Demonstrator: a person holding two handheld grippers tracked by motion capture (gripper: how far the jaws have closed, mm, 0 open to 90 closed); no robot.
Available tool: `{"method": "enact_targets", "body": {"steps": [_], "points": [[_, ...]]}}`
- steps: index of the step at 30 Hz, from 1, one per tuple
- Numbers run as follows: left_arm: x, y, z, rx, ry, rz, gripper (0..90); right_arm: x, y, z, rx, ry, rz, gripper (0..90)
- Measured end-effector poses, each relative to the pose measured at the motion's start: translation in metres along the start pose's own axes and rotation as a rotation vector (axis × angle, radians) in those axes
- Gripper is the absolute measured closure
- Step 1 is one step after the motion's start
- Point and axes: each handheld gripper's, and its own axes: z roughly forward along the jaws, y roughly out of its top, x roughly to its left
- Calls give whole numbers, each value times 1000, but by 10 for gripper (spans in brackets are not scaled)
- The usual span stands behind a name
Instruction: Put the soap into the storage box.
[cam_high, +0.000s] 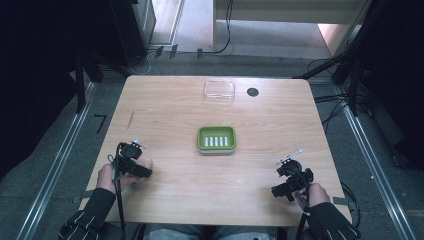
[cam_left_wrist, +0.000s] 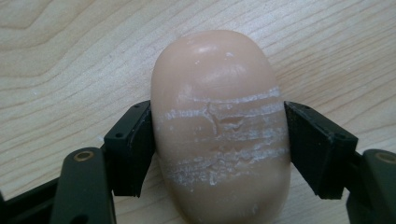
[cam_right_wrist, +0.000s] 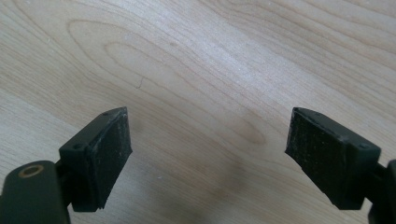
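Note:
A peach-coloured oval soap bar (cam_left_wrist: 215, 74), streaked with white scrape marks, lies on the wooden table (cam_high: 165, 107). My left gripper (cam_left_wrist: 218, 140) is shut on it, with one black pad pressed against each long side. In the high view the left gripper (cam_high: 141, 168) is at the table's front left, with the soap bar (cam_high: 146, 161) at its tip. My right gripper (cam_right_wrist: 208, 149) is open over bare wood, nothing between its pads. The high view shows the right gripper (cam_high: 281, 190) at the front right. A green soap dish (cam_high: 216, 138) with white ribs sits mid-table.
A clear plastic container (cam_high: 219, 91) and a small black disc (cam_high: 252, 92) sit near the table's far edge. Cables and dark stands surround the table on the floor. Bare wood lies between the dish and both grippers.

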Motion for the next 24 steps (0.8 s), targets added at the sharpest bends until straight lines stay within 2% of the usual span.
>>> {"method": "enact_targets", "body": {"steps": [7,15,24], "points": [[0,0,0,-2,0,0,314,0,0,0,-1,6,-5,145],[-1,0,-1,-4,2,25,321,-1,0,0,-3,6,-2,146],[-2,-1,-8,-41,-19,53,322,-1,-1,-1,-9,3,-10,145]]}}
